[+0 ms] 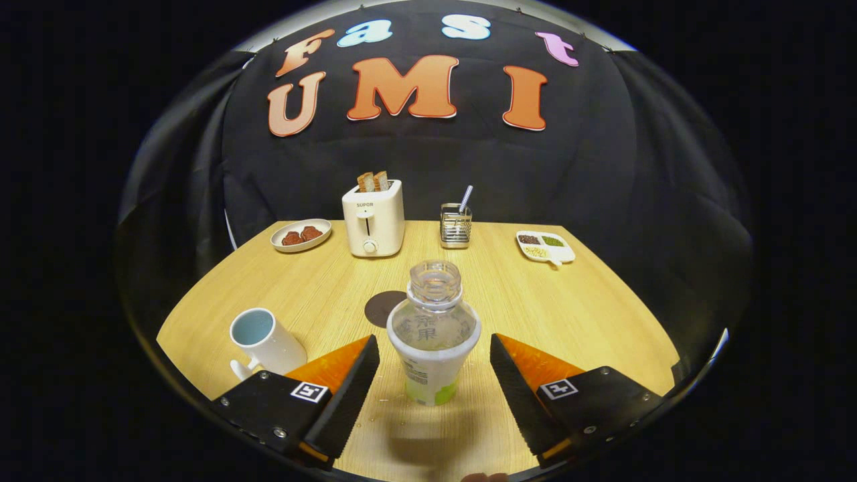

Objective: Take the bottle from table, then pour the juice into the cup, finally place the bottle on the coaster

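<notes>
A clear plastic bottle (433, 335) with no cap and a white and green label stands upright on the wooden table (576, 314), between my two fingers. My gripper (434, 365) is open, with a gap on each side of the bottle. A white mug (266, 341) with a pale blue inside stands just left of the left finger. A dark round coaster (383, 306) lies flat beyond the bottle, partly hidden behind it.
At the back of the table stand a white toaster (373, 217) with bread slices, a plate of snacks (300, 235), a metal rack with a utensil (456, 225) and a divided dish (545, 246). The table's curved edge runs close behind my fingers.
</notes>
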`<state>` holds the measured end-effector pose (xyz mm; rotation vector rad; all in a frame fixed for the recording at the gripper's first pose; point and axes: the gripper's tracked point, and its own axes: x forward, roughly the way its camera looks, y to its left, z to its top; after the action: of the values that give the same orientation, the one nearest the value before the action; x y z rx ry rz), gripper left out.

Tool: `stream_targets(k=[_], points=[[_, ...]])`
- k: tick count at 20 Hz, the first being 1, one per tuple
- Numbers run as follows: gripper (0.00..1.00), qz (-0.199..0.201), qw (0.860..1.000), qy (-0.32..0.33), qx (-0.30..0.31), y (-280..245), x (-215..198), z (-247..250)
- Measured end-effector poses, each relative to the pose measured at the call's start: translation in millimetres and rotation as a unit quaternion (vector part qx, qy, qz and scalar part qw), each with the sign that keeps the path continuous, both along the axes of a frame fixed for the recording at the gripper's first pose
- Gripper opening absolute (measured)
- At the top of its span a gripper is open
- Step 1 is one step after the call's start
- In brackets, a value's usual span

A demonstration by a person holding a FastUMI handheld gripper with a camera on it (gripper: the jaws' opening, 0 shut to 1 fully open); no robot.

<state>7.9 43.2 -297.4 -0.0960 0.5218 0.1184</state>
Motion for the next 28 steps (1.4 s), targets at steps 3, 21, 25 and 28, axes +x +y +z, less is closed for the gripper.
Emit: stream_targets(k=[3, 21, 25, 28], points=[[0.99, -0.008, 1.000, 0.015, 0.014, 1, 6, -17], [0.57, -0.039, 0.997, 0.062, 0.017, 1, 24, -36], [0.56, -0.036, 0.998, 0.054, -0.009, -1, 22, -19], [0.56, -0.015, 0.997, 0.042, -0.057, 2, 23, -1]])
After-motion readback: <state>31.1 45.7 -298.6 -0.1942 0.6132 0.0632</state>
